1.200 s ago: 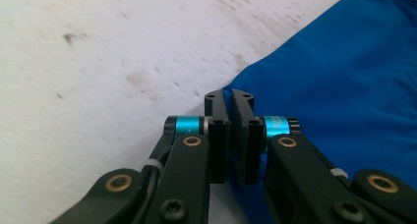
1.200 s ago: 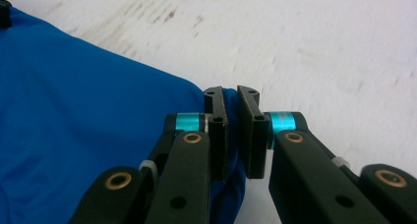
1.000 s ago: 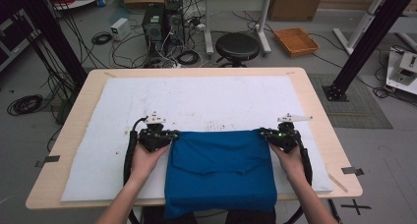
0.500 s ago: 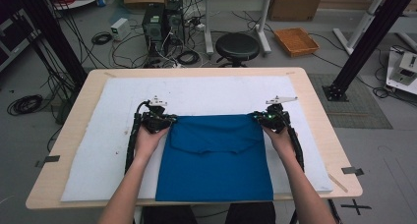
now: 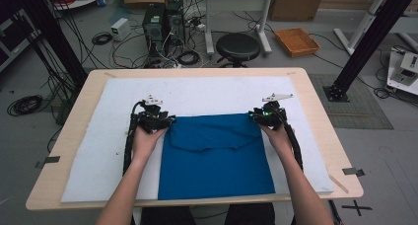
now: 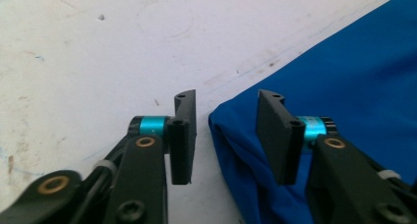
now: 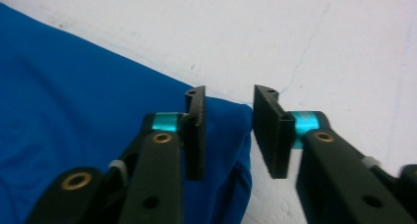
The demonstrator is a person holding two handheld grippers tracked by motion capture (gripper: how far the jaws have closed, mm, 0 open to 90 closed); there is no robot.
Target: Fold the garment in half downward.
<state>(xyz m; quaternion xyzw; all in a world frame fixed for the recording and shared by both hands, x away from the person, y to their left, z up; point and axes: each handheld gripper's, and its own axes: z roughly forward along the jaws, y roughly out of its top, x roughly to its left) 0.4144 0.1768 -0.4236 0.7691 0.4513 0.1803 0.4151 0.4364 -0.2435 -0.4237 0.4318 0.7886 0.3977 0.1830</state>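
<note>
I see the blue cloth (image 5: 216,156) lying flat on the white mat (image 5: 98,156) on the table (image 5: 320,111), near my side. My left gripper (image 5: 158,120) sits at its far left corner, my right gripper (image 5: 264,115) at its far right corner. Both sets of fingers (image 6: 184,135) are wide open, holding nothing. A cloth corner pokes between each pair.

Bare forearms, no sleeves. Black left gripper (image 6: 223,135) and right gripper (image 7: 228,133): flat black fingers (image 6: 183,135), teal collars, brass-ringed pivots, dark hex screws. Black ribbed cable trailing from each; grey three-cornered plate on top.
</note>
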